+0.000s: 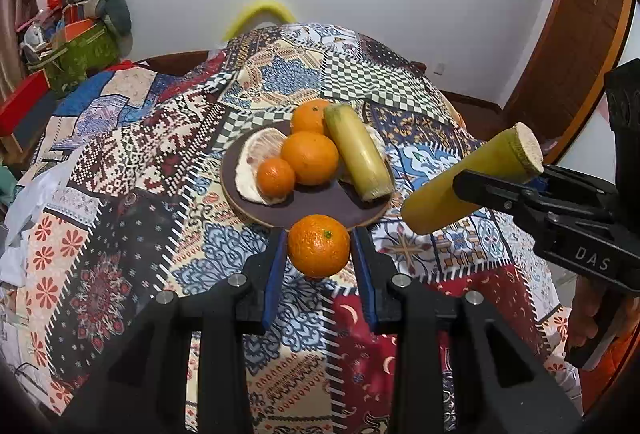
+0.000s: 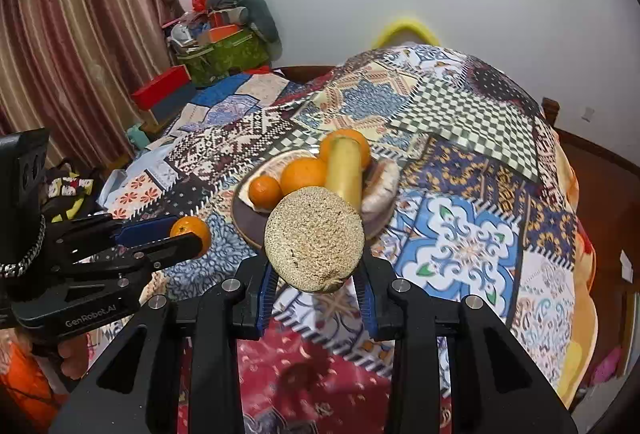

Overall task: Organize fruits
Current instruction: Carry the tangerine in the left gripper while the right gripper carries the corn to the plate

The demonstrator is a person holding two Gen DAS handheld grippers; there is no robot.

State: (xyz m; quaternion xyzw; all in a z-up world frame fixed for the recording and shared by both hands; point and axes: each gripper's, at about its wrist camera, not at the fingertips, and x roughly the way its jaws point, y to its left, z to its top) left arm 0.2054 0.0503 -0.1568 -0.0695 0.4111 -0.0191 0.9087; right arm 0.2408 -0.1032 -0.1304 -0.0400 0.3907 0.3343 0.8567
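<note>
My left gripper (image 1: 319, 246) is shut on an orange (image 1: 319, 246), held just in front of the near rim of a dark round plate (image 1: 316, 211). The plate holds three oranges (image 1: 310, 157), a yellow-green sugarcane piece (image 1: 358, 151) and peeled pomelo pieces (image 1: 252, 165). My right gripper (image 2: 316, 274) is shut on a second sugarcane piece (image 2: 315, 238), whose cut end faces its camera. In the left wrist view that piece (image 1: 468, 181) hangs to the right of the plate, above the cloth. The right wrist view shows the left gripper's orange (image 2: 191, 230) left of the plate (image 2: 250, 222).
A patchwork cloth (image 1: 160, 193) covers the table. Boxes and bags (image 1: 76, 45) are piled at the back left, with a red box (image 1: 24, 101) beside them. A wooden door (image 1: 580, 33) stands at right. Curtains (image 2: 80, 33) hang at far left.
</note>
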